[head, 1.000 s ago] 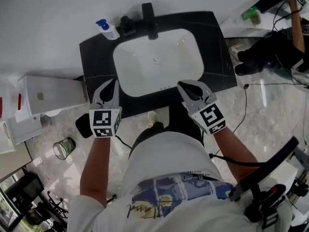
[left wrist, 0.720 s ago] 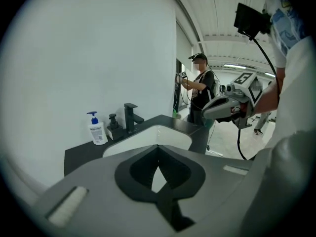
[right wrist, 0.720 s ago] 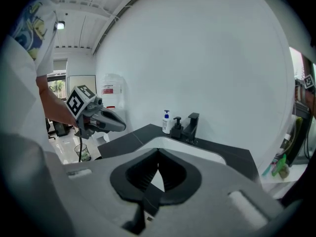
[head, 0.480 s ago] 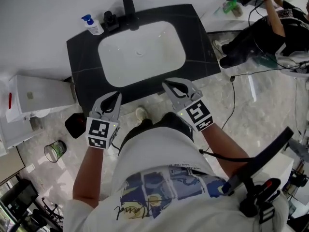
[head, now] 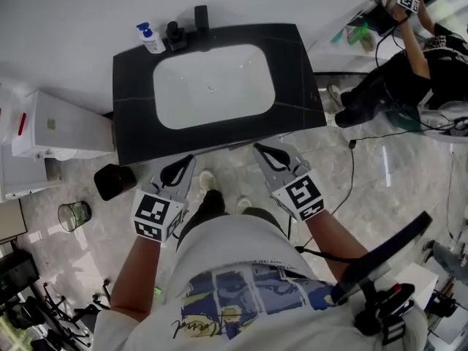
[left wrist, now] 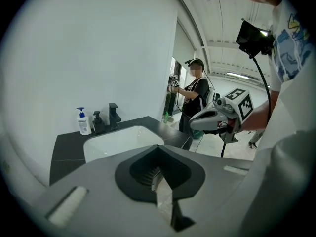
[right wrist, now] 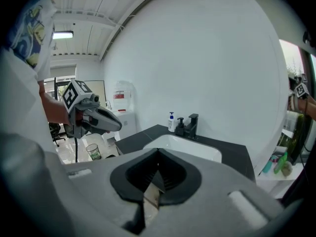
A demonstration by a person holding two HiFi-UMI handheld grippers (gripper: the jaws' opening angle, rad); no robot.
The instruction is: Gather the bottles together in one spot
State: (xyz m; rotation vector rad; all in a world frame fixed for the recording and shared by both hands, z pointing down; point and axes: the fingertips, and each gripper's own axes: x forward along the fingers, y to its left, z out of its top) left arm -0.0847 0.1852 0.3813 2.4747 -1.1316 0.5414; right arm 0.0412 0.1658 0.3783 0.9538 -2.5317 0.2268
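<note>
The white pump bottle (head: 152, 39) with a blue pump head stands at the back left corner of the black counter (head: 131, 123), against the wall. Just beside it, to its right, stands a dark pump bottle (head: 174, 35), and next to that the black tap (head: 201, 19). Both bottles are upright. The left gripper (head: 186, 161) and the right gripper (head: 262, 151) hang over the floor in front of the counter's near edge, well apart from the bottles. The white basin (head: 213, 86) lies between the grippers and the bottles. Both grippers are clenched, jaws pressed together with nothing in them, and they point toward the counter.

The white bottle carries a blue label, but its print is too small to read. Each gripper's cube shows a black-and-white square marker. The person's shirt has a line of script lettering that cannot be made out.

Left of the counter stands a white cabinet (head: 62, 126) with a small red mark. On the floor near the left gripper sit a black bin (head: 115, 181) and a clear bin (head: 73, 215). At the upper right, a second person (head: 398, 72) sits by a white ledge with green bottles (head: 357, 32) on it, far from the two on the counter.
</note>
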